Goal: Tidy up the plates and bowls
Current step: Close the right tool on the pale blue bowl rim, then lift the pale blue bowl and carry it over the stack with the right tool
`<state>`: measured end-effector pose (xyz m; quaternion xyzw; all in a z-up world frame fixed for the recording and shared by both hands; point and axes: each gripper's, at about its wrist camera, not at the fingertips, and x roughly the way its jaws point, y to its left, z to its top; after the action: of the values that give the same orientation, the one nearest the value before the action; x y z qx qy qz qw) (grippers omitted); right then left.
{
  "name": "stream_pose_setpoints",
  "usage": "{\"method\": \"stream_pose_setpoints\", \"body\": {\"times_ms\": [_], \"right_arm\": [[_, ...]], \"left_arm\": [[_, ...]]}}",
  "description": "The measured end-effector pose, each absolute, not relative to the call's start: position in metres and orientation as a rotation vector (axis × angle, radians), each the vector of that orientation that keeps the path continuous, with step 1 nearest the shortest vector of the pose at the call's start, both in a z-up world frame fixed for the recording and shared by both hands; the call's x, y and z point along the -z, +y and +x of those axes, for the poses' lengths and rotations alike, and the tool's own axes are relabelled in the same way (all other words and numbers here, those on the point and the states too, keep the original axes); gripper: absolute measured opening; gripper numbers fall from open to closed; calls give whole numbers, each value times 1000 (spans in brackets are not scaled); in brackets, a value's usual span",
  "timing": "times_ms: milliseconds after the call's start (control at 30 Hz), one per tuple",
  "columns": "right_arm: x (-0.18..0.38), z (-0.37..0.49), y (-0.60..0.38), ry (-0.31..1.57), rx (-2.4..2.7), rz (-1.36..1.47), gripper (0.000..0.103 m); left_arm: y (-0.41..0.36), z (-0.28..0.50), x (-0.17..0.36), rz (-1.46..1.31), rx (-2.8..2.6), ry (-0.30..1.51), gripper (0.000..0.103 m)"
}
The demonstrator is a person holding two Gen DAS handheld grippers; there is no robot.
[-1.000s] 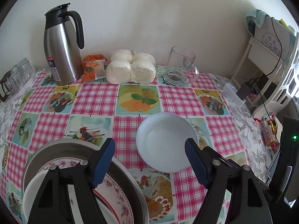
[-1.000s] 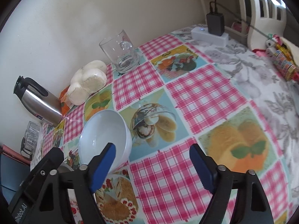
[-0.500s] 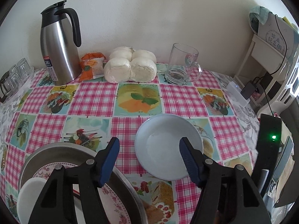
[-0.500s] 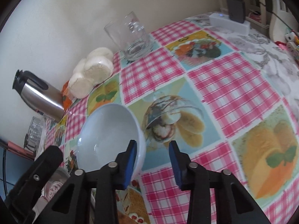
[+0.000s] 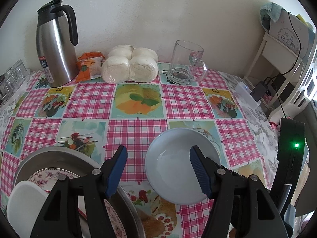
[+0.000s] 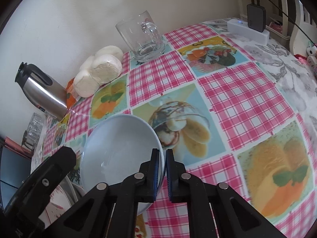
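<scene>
The left gripper [image 5: 156, 168] hangs open above the checked tablecloth [image 5: 134, 107], its right finger [image 5: 199, 173] seemingly over the pale blue bowl [image 5: 174, 170].

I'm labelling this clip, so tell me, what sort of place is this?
Most likely a dining table in a home. It has a pink checked tablecloth printed with desserts, a steel thermos jug, a bag of steamed buns and a glass mug by the wall, plus a pale blue bowl.

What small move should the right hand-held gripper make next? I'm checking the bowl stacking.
Probably lift the pale blue bowl slightly off the tablecloth. The right hand-held gripper has just closed on its rim, and the metal basin with the other dishes sits just beside it.
</scene>
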<state>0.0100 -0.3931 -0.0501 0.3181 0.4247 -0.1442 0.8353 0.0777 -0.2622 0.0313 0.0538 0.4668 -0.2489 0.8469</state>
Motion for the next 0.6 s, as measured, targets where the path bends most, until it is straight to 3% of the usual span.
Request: {"method": "stream_pose_setpoints", "body": {"times_ms": [433,600], "right_arm": [[50,-11,-419,910,318,669,8],[51,-15,-423,905,311,692,8]], "left_arm": [[-284,64,-15,214,540,994,61],[-291,61,-2,228,548,1025,46]]}}
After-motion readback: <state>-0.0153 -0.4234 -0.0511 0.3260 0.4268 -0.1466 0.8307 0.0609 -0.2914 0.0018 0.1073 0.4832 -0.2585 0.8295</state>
